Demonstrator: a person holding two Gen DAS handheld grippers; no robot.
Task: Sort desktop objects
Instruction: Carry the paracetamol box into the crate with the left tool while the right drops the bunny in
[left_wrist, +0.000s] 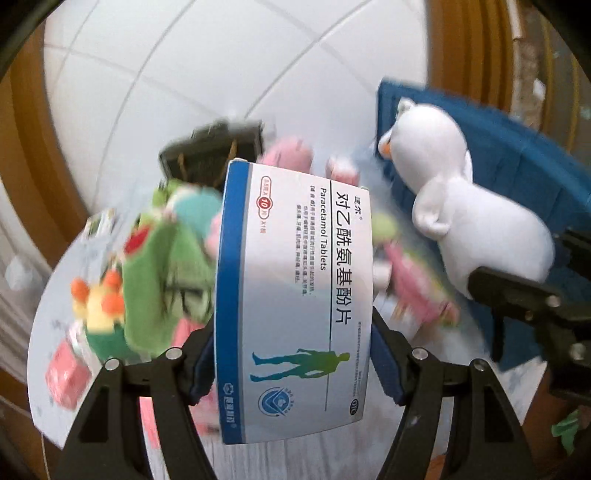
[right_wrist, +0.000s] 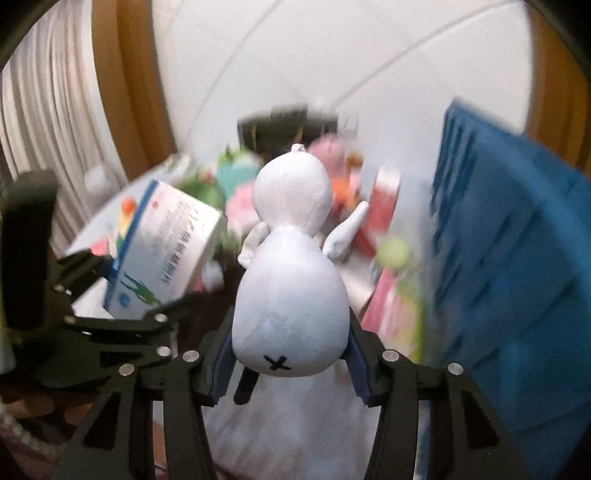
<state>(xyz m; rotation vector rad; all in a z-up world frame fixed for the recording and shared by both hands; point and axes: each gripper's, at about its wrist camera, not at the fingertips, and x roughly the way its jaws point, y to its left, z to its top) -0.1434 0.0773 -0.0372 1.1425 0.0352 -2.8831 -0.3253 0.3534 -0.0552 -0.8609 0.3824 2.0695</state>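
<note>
My left gripper (left_wrist: 291, 363) is shut on a blue and white paracetamol tablet box (left_wrist: 291, 295) and holds it above the table; the box also shows in the right wrist view (right_wrist: 162, 251). My right gripper (right_wrist: 290, 363) is shut on a white plush duck (right_wrist: 290, 295) with a black cross on its back, held above the table. The duck also shows in the left wrist view (left_wrist: 461, 210), in front of a blue fabric bin (left_wrist: 517, 155). The right gripper's body (left_wrist: 535, 306) reaches in from the right there.
The white table (left_wrist: 280, 458) carries a blurred heap of soft toys: a green one (left_wrist: 159, 280), pink ones (left_wrist: 288, 155), a pink box (left_wrist: 66, 376). A dark box (left_wrist: 214, 151) stands at the back. The blue bin (right_wrist: 509, 258) fills the right side. White floor tiles lie beyond.
</note>
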